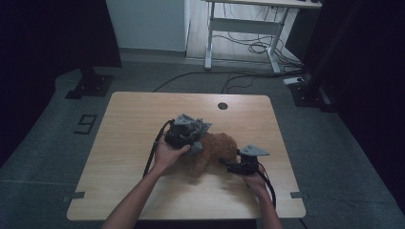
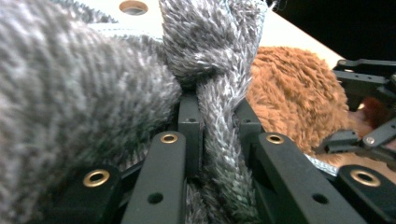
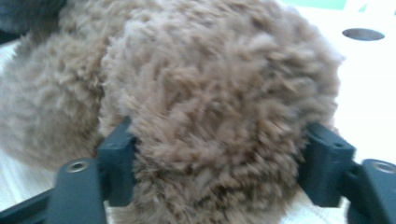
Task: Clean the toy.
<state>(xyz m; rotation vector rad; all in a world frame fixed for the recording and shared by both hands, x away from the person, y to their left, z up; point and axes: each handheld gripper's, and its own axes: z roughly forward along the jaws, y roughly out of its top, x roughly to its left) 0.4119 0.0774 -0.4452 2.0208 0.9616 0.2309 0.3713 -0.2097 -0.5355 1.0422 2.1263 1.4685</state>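
Gripping a grey fuzzy cloth (image 2: 219, 93), the left gripper (image 1: 188, 136) is clamped tight; the brown plush toy (image 1: 215, 150), near the counter (image 1: 133, 124) centre, is straddled by the right gripper (image 3: 219, 163), its jaws spread

Brown plush toy (image 1: 215, 151): shaggy, lying on the tabletop (image 1: 129, 129), near side. Grey fuzzy garment (image 2: 70, 93): bunched against the toy, one fold pinched.

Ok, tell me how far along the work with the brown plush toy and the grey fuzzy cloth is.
Done: the left hand-held gripper is shut on a fold of the grey fuzzy cloth, lifted against the brown plush toy. In hand: the right hand-held gripper straddles the toy's rounded end, jaws wide apart beside the fur. Left: the cloth and toy lie together on the table, not separated.
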